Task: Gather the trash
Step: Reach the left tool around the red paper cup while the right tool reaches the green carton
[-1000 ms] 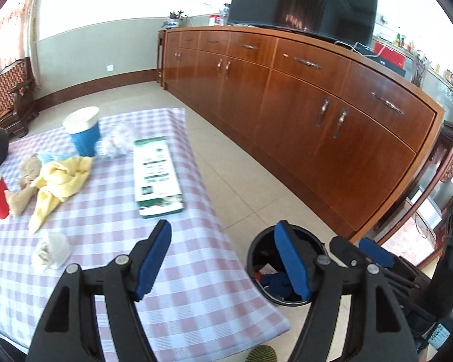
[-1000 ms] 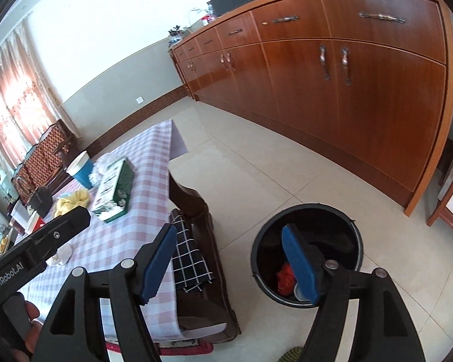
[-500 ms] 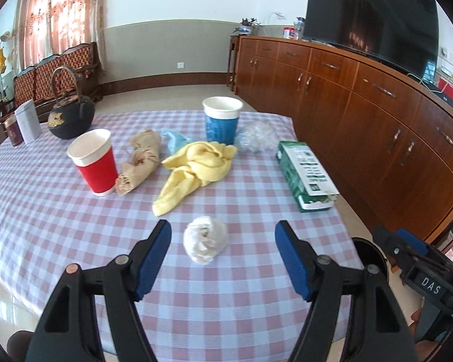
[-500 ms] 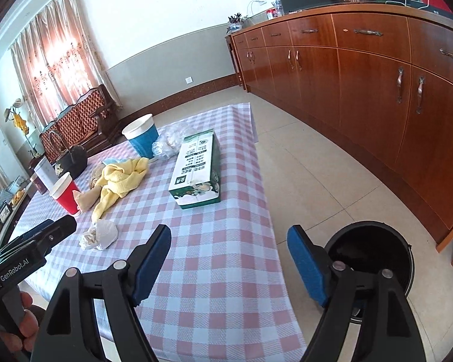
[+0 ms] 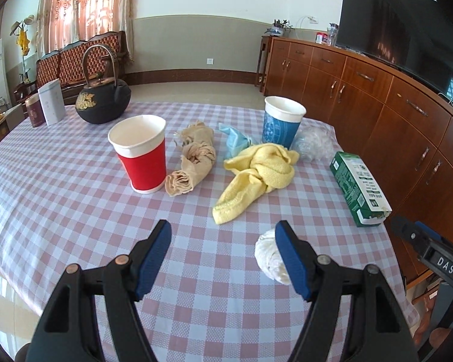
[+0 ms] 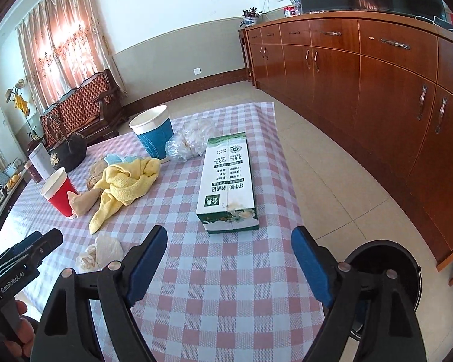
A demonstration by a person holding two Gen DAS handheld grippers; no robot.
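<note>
Left gripper (image 5: pixel 223 242) apart, empty, over near desk (image 5: pixel 75 196); crumpled white tissue (image 5: pixel 268 259) just behind its right finger. Right gripper (image 6: pixel 229 250) jaws opening, nothing between them, green carton (image 6: pixel 228 181) just beyond. Farther: yellow cloth (image 5: pixel 256 175), beige rag (image 5: pixel 193 163), red cup (image 5: pixel 142 154), blue cup (image 5: pixel 282 123), clear plastic wad (image 5: pixel 312 146). Black bin (image 6: pixel 386 259) on floor, right of desk.

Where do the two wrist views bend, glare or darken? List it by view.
Left wrist view: fisheye bows the wooden cabinets, black corners vignette the frame, and the curtained window is blown out. Right wrist view: the floor tiles curve, daylight washes out the curtains, and the table is sharp, evenly lit, without hard shadows.
</note>
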